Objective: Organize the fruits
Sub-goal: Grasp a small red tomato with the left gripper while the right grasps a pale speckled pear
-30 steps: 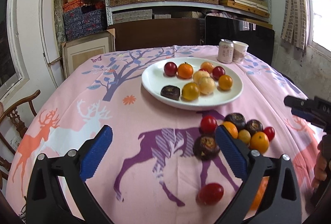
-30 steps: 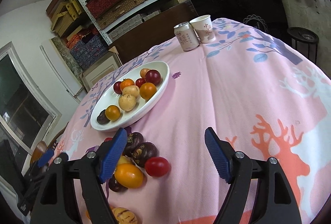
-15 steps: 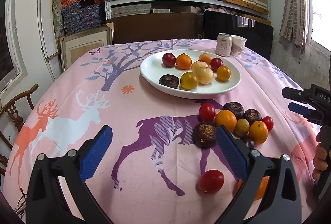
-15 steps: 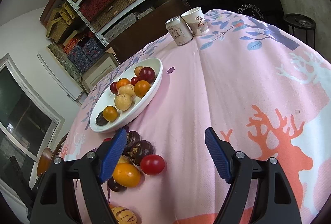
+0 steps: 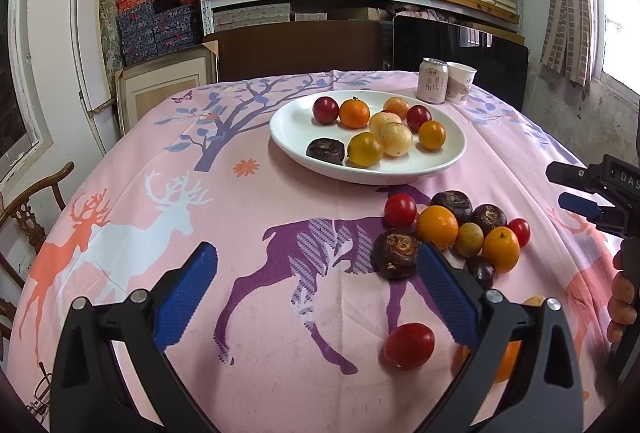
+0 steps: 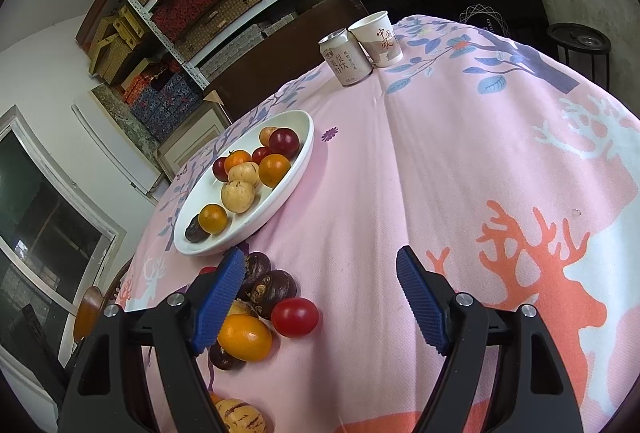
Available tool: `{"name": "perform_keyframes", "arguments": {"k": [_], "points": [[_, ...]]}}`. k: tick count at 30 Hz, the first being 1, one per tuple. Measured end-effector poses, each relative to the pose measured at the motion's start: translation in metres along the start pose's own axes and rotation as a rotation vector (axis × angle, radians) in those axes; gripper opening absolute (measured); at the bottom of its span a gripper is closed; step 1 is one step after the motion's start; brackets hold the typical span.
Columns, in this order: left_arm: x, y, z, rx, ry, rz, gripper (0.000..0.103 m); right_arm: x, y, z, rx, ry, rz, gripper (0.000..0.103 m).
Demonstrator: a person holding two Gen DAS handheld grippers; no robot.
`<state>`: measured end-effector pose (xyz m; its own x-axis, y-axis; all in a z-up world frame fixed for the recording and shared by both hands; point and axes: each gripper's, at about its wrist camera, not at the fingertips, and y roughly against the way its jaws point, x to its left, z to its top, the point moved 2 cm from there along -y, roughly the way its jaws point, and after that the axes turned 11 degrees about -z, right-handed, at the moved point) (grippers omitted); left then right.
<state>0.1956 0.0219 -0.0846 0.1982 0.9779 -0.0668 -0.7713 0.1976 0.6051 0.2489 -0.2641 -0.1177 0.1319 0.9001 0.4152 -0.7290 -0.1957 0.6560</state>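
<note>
A white plate (image 5: 296,141) (image 6: 296,173) on the pink deer tablecloth holds several fruits: red, orange, pale yellow and one dark. In front of it lies a loose cluster: a red tomato (image 5: 400,209), an orange (image 5: 437,226), dark brown fruits (image 5: 396,253) and another orange (image 5: 501,249). A single red tomato (image 5: 409,345) lies nearer. My left gripper (image 5: 318,287) hangs open above the cloth, empty, its right finger beside the cluster. My right gripper (image 6: 320,297) is open and empty too, just right of the cluster, with a red tomato (image 6: 295,317) and an orange (image 6: 245,337) by its left finger.
A drink can (image 5: 432,85) (image 6: 346,59) and a paper cup (image 5: 460,88) (image 6: 378,39) stand at the table's far side. A striped pale fruit (image 6: 240,417) lies at the near edge. A wooden chair (image 5: 28,209) stands left. Shelves of boxes fill the back wall.
Both wrist views shifted slightly, the plate and fruits sliding a little in frame. Nothing on the table moved, and both grippers stayed open.
</note>
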Motion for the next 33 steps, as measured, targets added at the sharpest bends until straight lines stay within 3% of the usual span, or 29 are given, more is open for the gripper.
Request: {"name": "perform_keyframes", "arguments": {"k": [9, 13, 18, 25, 28, 33], "points": [[0.006, 0.001, -0.013, 0.063, 0.04, -0.077, 0.098, 0.005, 0.013, -0.017, 0.03, 0.056, 0.044, 0.079], [0.008, -0.002, -0.017, 0.106, 0.061, -0.124, 0.098, 0.027, 0.031, -0.04, 0.033, 0.2, 0.089, 0.079], [-0.003, -0.009, -0.02, 0.144, 0.014, -0.139, 0.098, 0.057, 0.048, -0.07, 0.047, 0.392, 0.167, 0.079], [-0.015, -0.02, -0.026, 0.219, -0.043, -0.145, 0.097, 0.051, 0.048, -0.072, 0.079, 0.353, 0.172, 0.079], [-0.019, -0.025, -0.027, 0.247, -0.059, -0.16, 0.073, 0.05, 0.048, -0.072, 0.082, 0.353, 0.166, 0.088], [-0.02, -0.026, -0.028, 0.257, -0.053, -0.215, 0.059, 0.048, 0.045, -0.07, 0.091, 0.343, 0.165, 0.09]]}}
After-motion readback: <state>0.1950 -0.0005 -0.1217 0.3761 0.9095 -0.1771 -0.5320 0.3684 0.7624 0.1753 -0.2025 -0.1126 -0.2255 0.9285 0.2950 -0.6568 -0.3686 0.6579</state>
